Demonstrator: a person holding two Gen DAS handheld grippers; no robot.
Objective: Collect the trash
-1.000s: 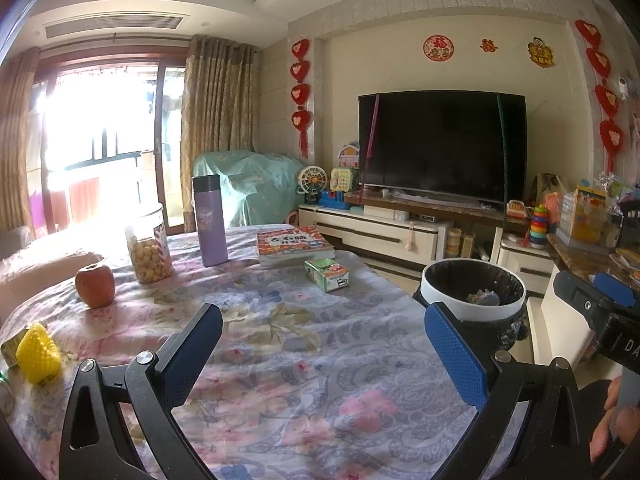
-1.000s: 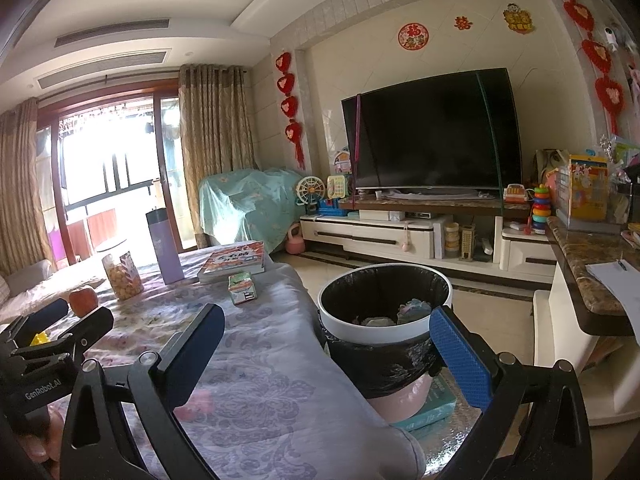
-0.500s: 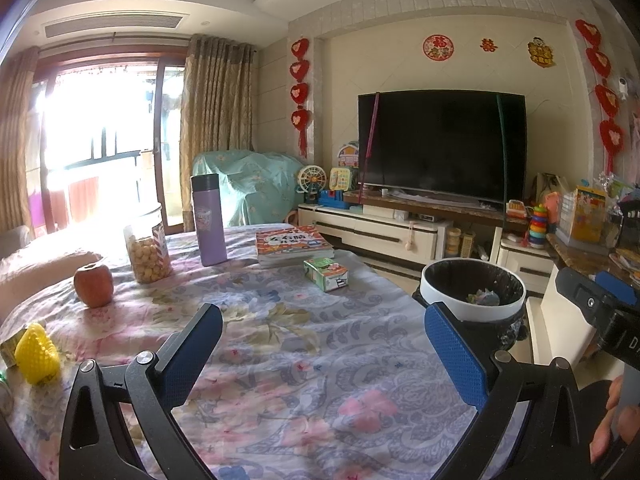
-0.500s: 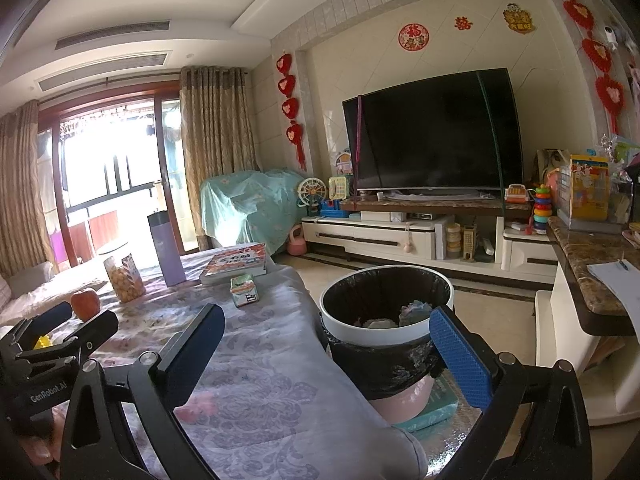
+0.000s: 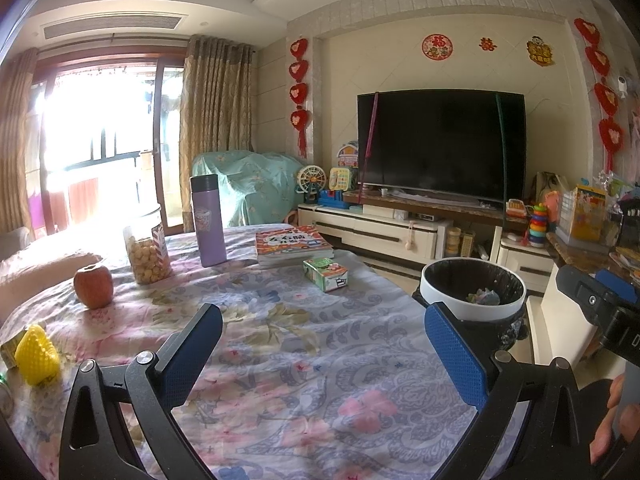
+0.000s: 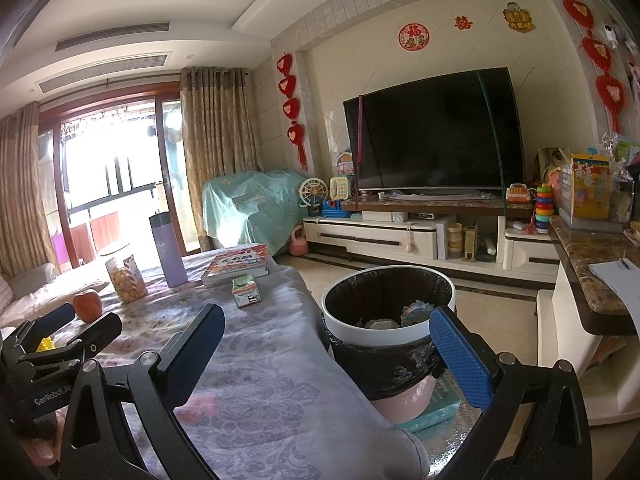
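Beside the table's (image 5: pixel 304 360) right edge stands the trash bin (image 6: pixel 384 332); left gripper (image 5: pixel 324 354) and right gripper (image 6: pixel 328 354) jaws are spread, holding nothing.

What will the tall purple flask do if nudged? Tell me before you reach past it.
The purple flask stands upright, tall on a narrow base, on a soft floral cloth, so it probably tips easily. Its smooth round body would likely roll once down and may slip between fingers.

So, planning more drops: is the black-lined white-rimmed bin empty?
Not empty: the black-lined white-rimmed bin holds crumpled scraps at its bottom, well below the rim.
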